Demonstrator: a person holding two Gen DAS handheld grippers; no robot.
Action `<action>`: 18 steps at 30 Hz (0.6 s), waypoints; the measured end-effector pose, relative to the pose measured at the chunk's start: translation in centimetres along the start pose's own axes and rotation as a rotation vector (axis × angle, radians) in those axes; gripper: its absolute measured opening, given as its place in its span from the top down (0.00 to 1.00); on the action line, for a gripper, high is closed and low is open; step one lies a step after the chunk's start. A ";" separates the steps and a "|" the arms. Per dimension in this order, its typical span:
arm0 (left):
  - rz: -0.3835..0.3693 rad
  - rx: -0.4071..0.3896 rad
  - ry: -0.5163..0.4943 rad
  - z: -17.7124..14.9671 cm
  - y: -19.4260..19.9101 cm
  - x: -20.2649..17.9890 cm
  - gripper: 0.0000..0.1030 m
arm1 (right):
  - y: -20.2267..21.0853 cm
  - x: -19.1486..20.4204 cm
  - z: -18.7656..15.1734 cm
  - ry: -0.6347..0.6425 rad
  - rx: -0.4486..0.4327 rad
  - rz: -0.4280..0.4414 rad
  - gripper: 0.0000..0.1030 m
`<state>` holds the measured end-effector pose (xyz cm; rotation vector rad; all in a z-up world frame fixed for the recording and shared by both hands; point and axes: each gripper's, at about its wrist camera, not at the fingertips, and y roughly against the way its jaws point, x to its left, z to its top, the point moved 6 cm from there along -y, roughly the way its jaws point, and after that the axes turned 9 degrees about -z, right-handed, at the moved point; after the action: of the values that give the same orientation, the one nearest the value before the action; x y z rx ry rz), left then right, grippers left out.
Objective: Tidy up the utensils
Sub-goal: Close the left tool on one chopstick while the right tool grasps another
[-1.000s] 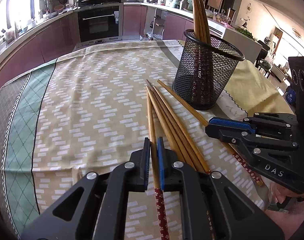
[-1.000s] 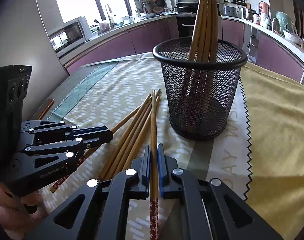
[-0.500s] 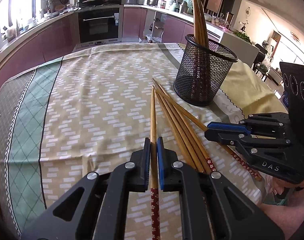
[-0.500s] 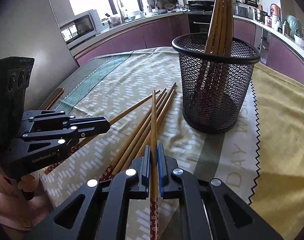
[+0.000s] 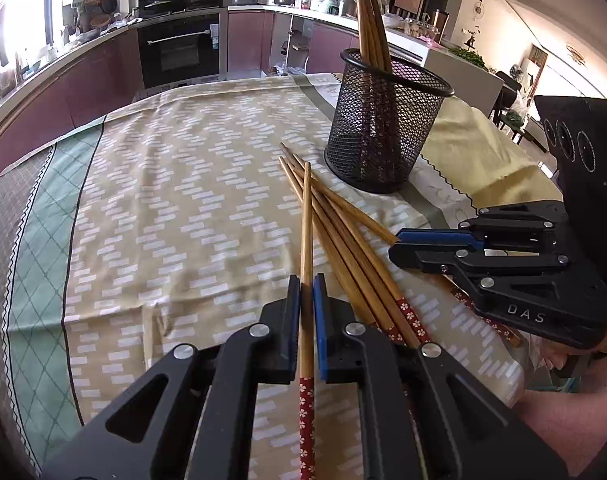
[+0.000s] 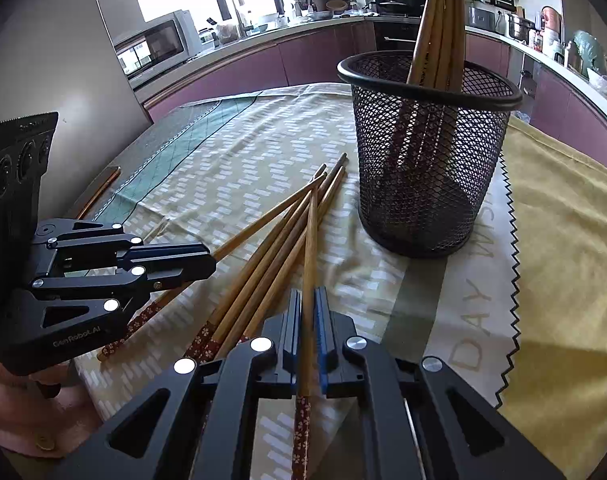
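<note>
A kitchen table covered by a beige patterned tablecloth point(image 5: 175, 216) is shown from two gripper-mounted cameras. In the left wrist view, the left gripper point(image 5: 307, 284) is closed on a single wooden chopstick point(image 5: 306, 240), which is clamped between its blue-padded fingers point(image 5: 320, 320); the chopstick's red flowered end is seen below the fingers and its thin tip is pointed away over the cloth. In the right wrist view, the right gripper point(image 6: 309, 300) is likewise closed on another chopstick point(image 6: 310, 248), gripped just above its red flowered end. A loose bundle of chopsticks point(image 5: 343, 240) is spread on the cloth just beside both held ones, thin tips fanned toward a black mesh holder point(image 6: 427, 152). The holder is stood upright on the cloth, near the bundle's tips, and several chopsticks point(image 6: 439, 20) are stood inside it, leaning against its rim. A yellow cloth point(image 6: 563, 240) is laid beyond the holder.
</note>
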<state>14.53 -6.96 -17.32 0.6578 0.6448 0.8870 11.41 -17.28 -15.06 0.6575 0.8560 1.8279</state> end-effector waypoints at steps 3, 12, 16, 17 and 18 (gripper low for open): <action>-0.007 0.014 -0.007 0.0 -0.3 -0.1 0.92 | 0.0 0.1 0.0 0.016 0.004 -0.007 0.92; -0.001 0.037 -0.010 0.3 -1.1 0.2 0.91 | 0.0 -0.4 0.1 -0.016 -0.002 0.012 0.94; 0.001 0.019 0.001 0.6 -0.8 0.2 0.93 | 0.4 -0.8 0.0 -0.033 -0.012 0.019 0.95; -0.002 0.012 0.002 0.6 -0.5 0.2 0.93 | 0.6 -0.9 0.1 -0.035 -0.017 0.023 0.95; -0.009 0.003 0.003 0.8 -0.2 0.1 0.93 | 0.9 -0.9 0.1 -0.036 -0.024 0.029 0.95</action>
<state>15.25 -7.12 -16.99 0.6561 0.6518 0.8795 11.38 -18.32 -14.36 0.6889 0.8033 1.8436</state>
